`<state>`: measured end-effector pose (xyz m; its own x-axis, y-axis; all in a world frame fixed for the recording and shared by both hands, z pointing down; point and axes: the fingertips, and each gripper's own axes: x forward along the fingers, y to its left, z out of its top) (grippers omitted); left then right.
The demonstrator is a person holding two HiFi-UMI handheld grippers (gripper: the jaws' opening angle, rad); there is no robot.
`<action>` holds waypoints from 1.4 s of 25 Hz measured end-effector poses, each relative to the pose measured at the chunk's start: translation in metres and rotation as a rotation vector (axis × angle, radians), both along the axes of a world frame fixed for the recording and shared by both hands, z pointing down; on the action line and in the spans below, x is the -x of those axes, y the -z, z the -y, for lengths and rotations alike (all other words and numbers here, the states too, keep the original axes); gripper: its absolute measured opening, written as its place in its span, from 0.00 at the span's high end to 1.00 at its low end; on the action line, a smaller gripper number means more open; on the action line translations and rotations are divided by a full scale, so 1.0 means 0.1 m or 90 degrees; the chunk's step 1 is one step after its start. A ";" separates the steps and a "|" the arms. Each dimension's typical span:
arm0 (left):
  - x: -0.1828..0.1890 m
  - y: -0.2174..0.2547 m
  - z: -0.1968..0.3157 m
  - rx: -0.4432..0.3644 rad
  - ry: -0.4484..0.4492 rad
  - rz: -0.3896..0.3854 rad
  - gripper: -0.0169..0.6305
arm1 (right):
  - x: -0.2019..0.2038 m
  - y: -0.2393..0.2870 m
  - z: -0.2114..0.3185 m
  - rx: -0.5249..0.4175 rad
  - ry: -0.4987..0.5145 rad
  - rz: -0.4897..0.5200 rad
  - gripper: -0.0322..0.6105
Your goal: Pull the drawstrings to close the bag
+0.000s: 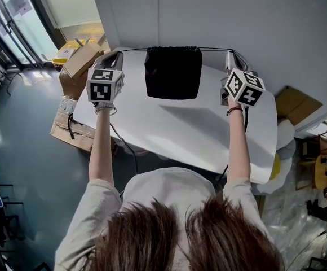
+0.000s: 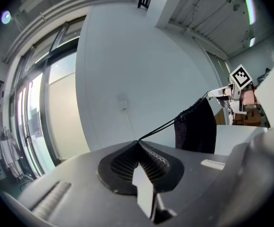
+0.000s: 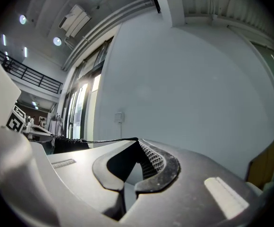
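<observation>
Drawstrings (image 2: 156,131) stretch taut, pinched in left claw (image 2: 138,143) and right claw (image 3: 137,141).

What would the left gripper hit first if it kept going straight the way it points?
Probably the white wall, though how far off is unclear. Nothing else lies ahead of the left gripper; the drawstring it grips runs sideways.

Black fabric bag (image 1: 173,72) hangs upright, its mouth gathered; thin black drawstrings (image 1: 131,49) stretch taut to both sides.
</observation>
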<state>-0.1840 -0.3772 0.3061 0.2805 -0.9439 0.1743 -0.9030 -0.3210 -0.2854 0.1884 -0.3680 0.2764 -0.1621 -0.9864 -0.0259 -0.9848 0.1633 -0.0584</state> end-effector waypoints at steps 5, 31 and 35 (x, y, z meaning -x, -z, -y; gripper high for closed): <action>-0.03 -0.02 -0.02 -0.003 0.002 -0.004 0.97 | -0.07 -0.01 -0.03 -0.006 -0.004 0.027 0.93; 0.09 0.02 -0.01 -0.018 0.021 -0.045 0.97 | -0.20 0.04 -0.05 -0.028 -0.031 0.117 0.93; 0.09 0.00 -0.01 -0.018 0.019 -0.050 0.97 | -0.22 0.05 -0.06 -0.030 -0.037 0.125 0.93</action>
<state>-0.1934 -0.3766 0.3060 0.2635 -0.9564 0.1258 -0.9323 -0.2859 -0.2214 0.2107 -0.3623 0.2719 -0.0924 -0.9909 -0.0980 -0.9630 0.1139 -0.2442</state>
